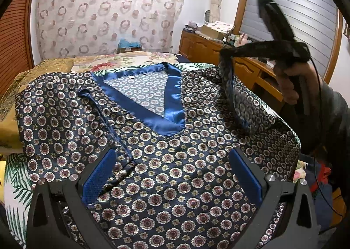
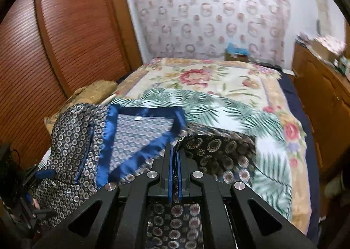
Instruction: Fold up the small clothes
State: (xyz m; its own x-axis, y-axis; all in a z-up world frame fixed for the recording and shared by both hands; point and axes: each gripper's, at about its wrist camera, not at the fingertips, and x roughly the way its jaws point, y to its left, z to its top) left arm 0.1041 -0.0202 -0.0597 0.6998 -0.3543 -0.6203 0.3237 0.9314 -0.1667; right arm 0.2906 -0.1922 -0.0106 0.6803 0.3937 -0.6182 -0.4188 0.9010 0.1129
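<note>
From the left wrist we see the patterned shirt [image 1: 153,143] flat on the bed [image 1: 54,67], its white neck label [image 1: 131,77] unreadable; our left gripper [image 1: 172,174] hangs open over it. From the right wrist, our right gripper [image 2: 174,174] pinches the shirt's sleeve [image 2: 218,150]; only here the louvred wardrobe [image 2: 72,30] shows fully.

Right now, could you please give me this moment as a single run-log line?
step: fold sleeve | right tool: shut on shirt sleeve, lifted | left tool: open above shirt | bed: shirt spread flat
</note>
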